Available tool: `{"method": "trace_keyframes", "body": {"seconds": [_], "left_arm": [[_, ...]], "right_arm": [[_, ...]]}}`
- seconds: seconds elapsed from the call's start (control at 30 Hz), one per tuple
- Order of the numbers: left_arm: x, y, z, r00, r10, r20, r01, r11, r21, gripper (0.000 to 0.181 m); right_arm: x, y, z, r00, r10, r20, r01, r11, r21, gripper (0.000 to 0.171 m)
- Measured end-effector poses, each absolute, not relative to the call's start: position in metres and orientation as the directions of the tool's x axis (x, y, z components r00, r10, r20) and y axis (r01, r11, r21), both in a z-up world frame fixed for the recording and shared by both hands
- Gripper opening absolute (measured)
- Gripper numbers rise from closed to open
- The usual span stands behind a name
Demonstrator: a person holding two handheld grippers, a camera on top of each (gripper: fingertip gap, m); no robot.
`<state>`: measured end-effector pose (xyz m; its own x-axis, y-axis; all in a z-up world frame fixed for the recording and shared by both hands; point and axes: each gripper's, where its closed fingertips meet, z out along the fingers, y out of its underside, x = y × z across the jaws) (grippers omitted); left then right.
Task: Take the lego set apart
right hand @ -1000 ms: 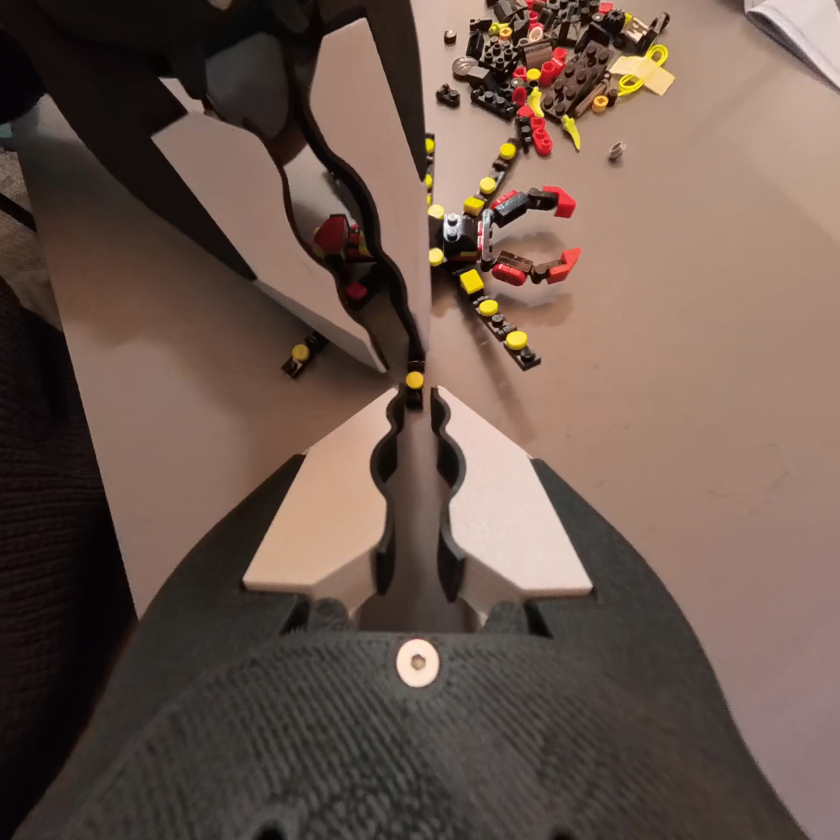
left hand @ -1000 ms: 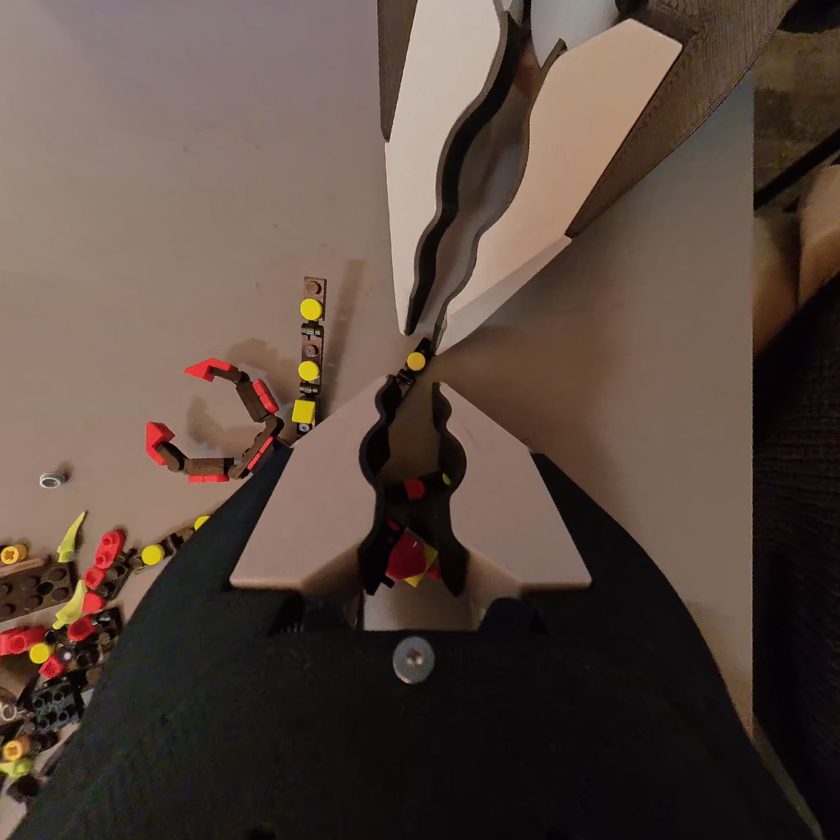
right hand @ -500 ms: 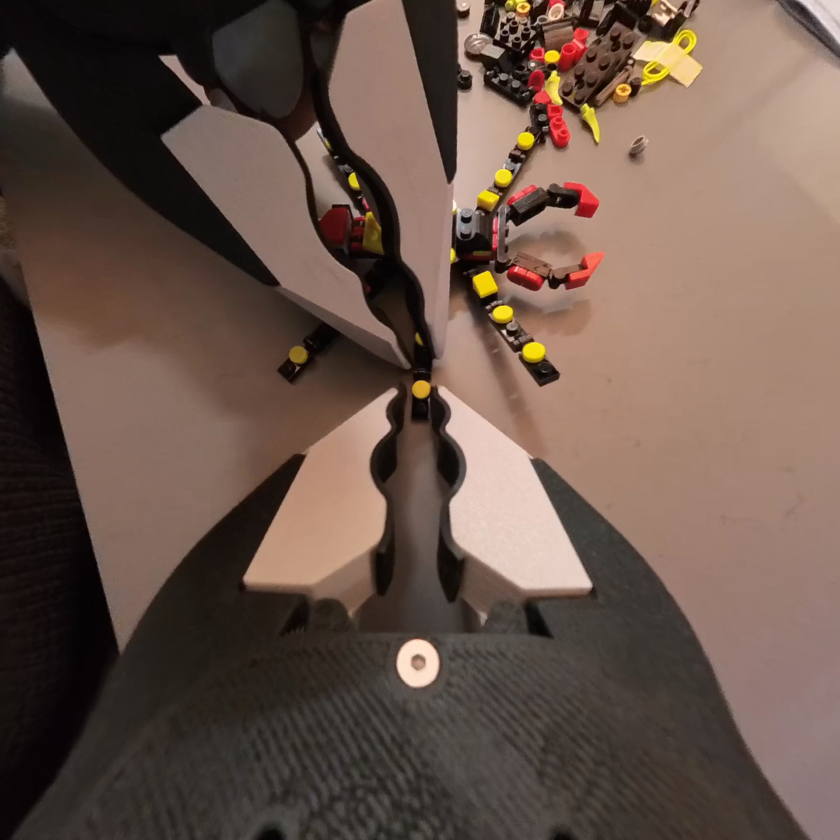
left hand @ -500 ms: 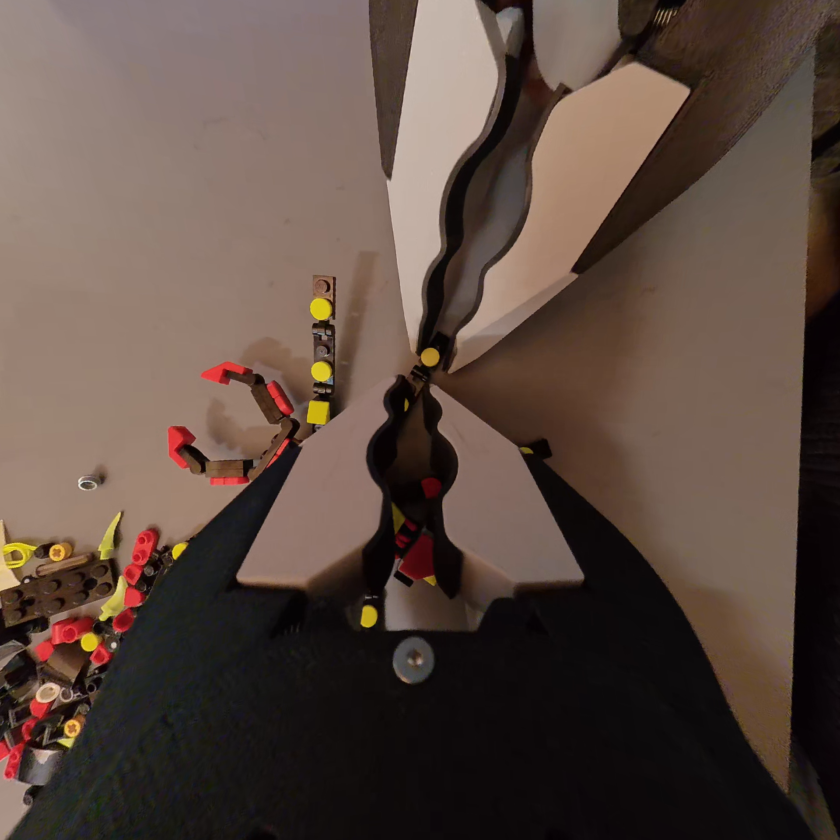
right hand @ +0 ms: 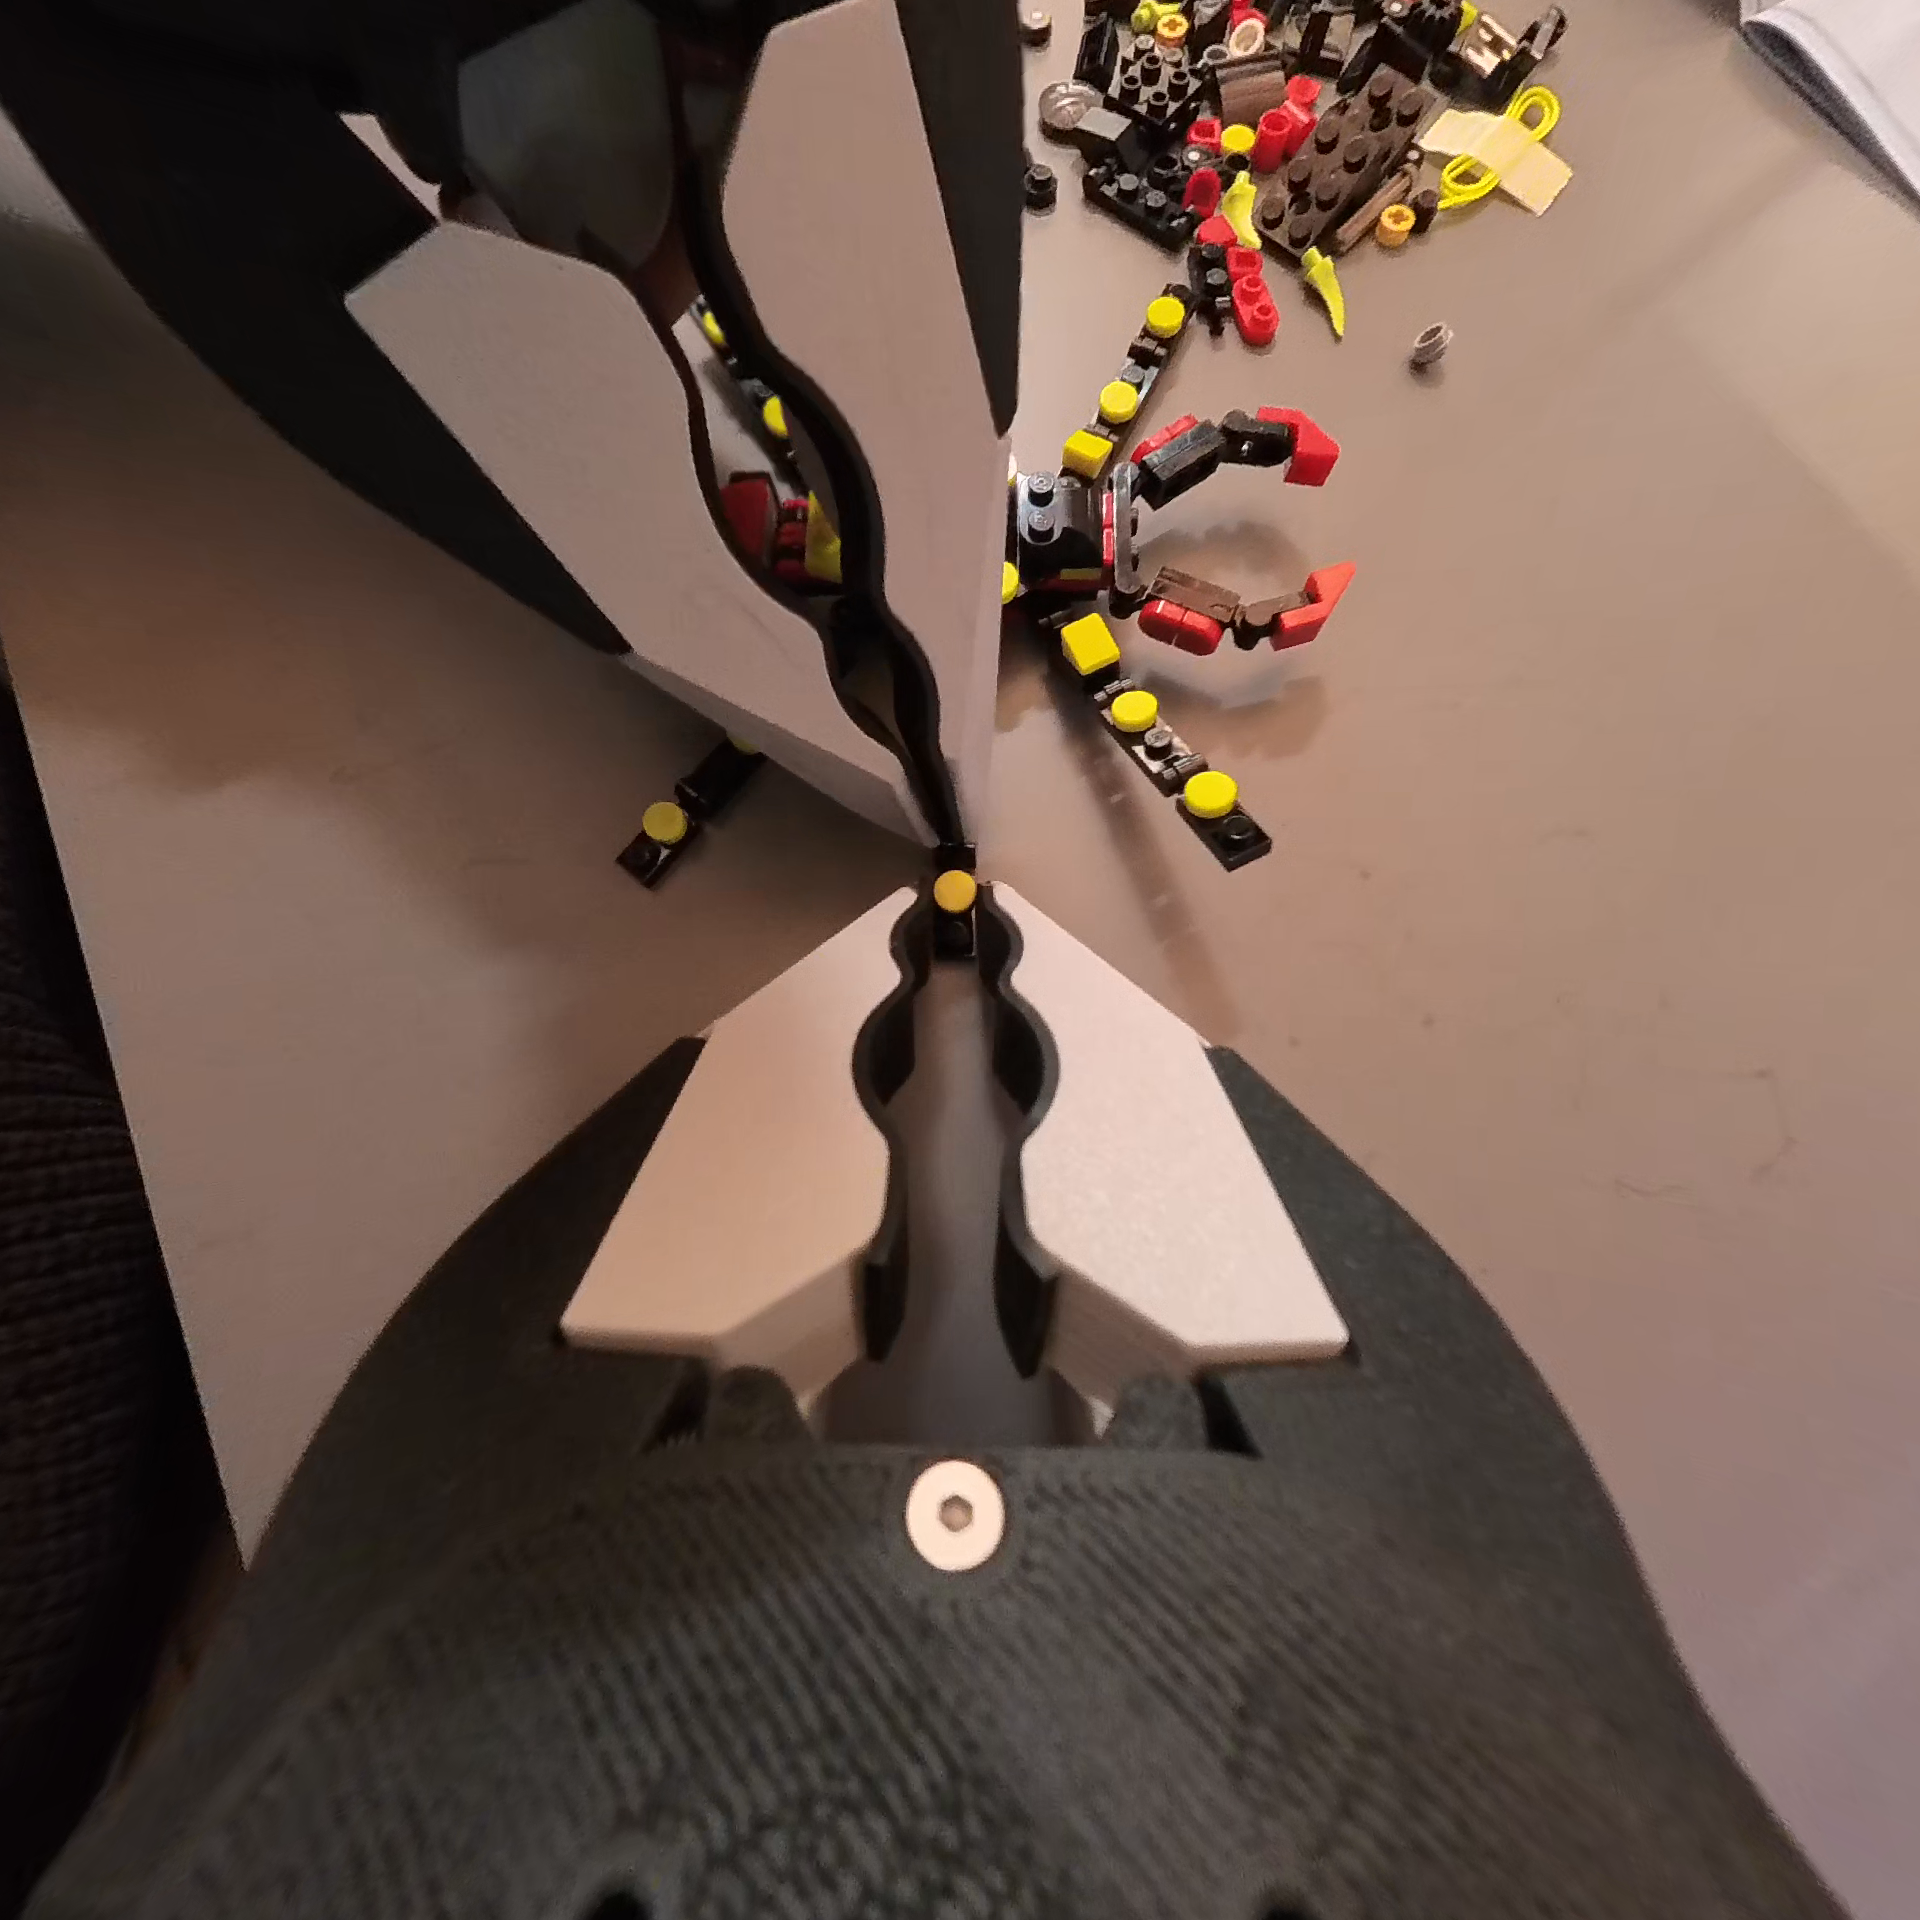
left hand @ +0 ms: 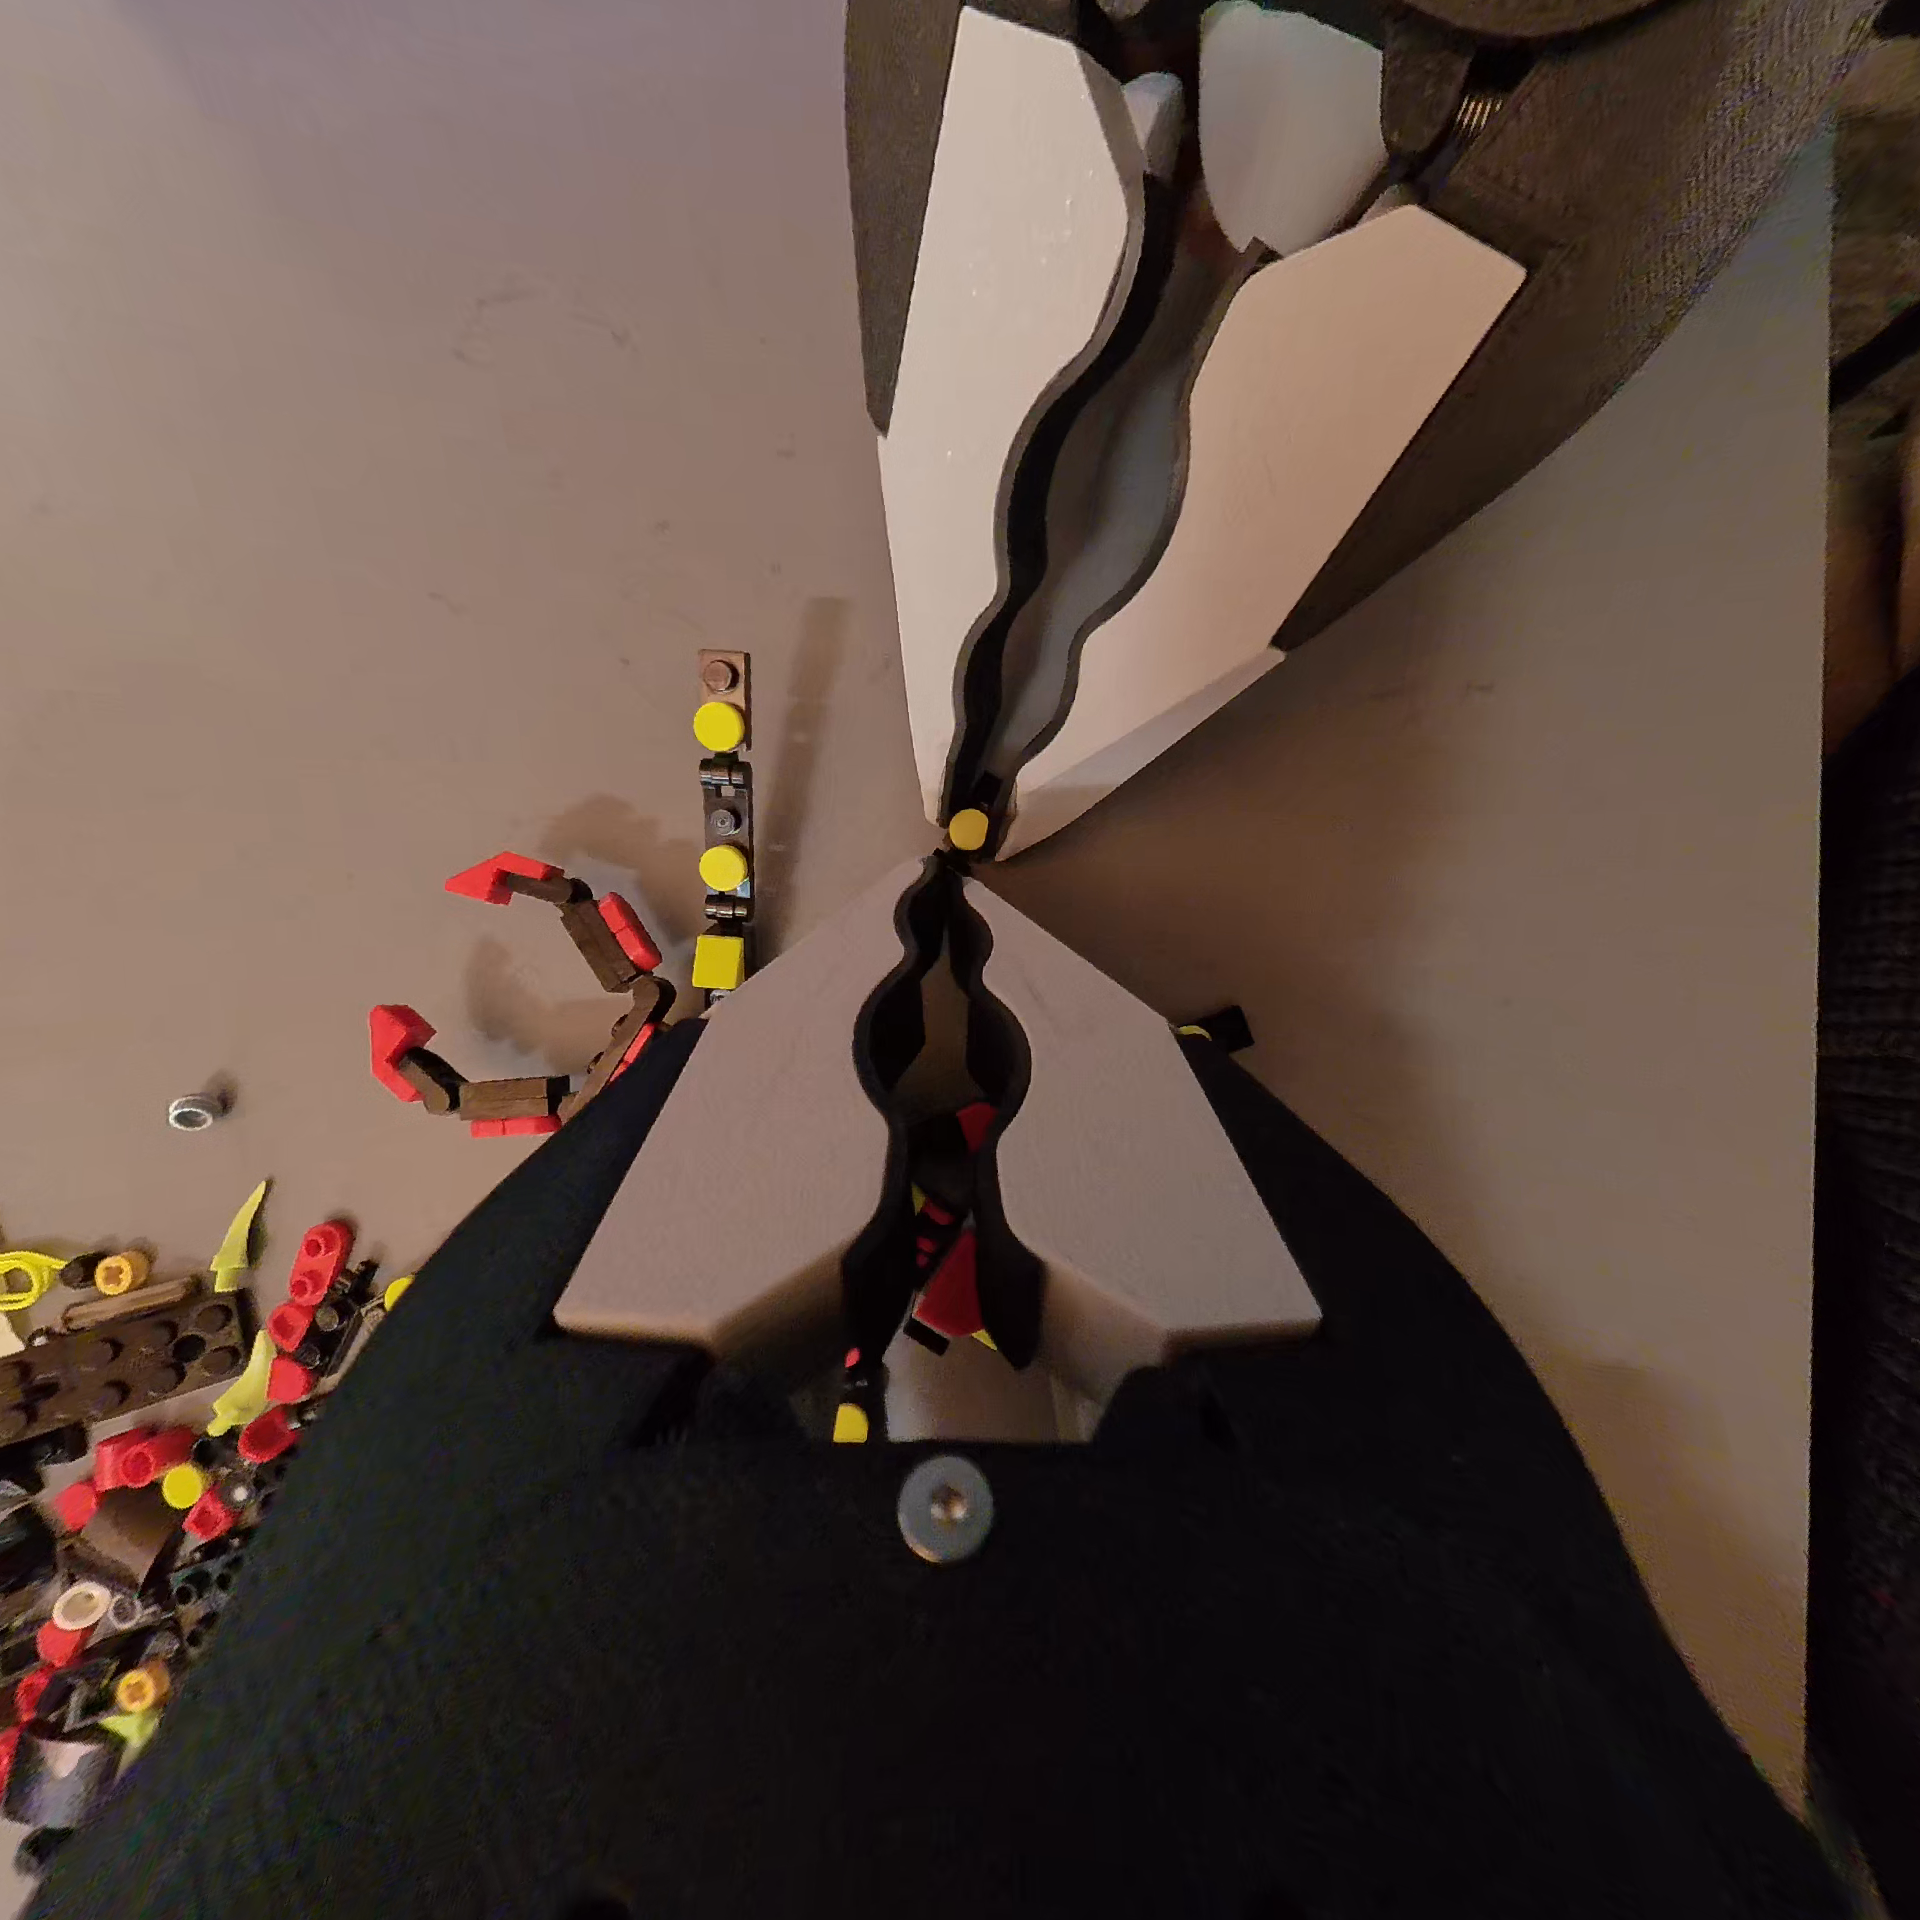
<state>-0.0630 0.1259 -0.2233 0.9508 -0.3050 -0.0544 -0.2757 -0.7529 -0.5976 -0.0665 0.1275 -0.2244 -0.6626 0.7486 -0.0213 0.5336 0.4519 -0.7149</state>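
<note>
Lego model on grey table, one leg strip gripped tip to tip by two tools.

Left: loose brick pile (left hand: 125, 1392), no readable writing on any piece. Left tool (left hand: 943, 883) pinched closed on the black leg strip (right hand: 954, 891) with its yellow stud; red-and-yellow lego body (left hand: 951, 1262) lies between its fingers. Strip's long axis runs straight from tool to tool. Right tool (right hand: 954, 914) closed on the strip's other end, near the table (right hand: 1558, 1039) edge.

No readable text, label, brand, number or sign is seen in either view; nothing is printed on the plain grey-brown tabletop (right hand: 1558, 1039), and nothing legible is made out on the scattered small plastic bricks (right hand: 1299, 135).
</note>
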Motion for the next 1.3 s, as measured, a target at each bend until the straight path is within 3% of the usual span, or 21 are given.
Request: {"method": "trace_keyframes", "body": {"seconds": [0.87, 1.3], "left_arm": [[-0.0641, 0.1247, -0.2251, 0.960, -0.280, -0.009, -0.234, -0.784, -0.576, 0.000], [-0.0648, 0.1229, -0.2259, 0.966, -0.259, 0.014, -0.206, -0.799, -0.564, 0.000]], "right_arm": [[-0.0686, 0.1269, -0.2226, -0.683, 0.729, 0.042, 0.485, 0.497, -0.720, 0.006], [-0.0696, 0.1265, -0.2210, -0.662, 0.748, -0.035, 0.519, 0.424, -0.742, 0.006]]}}
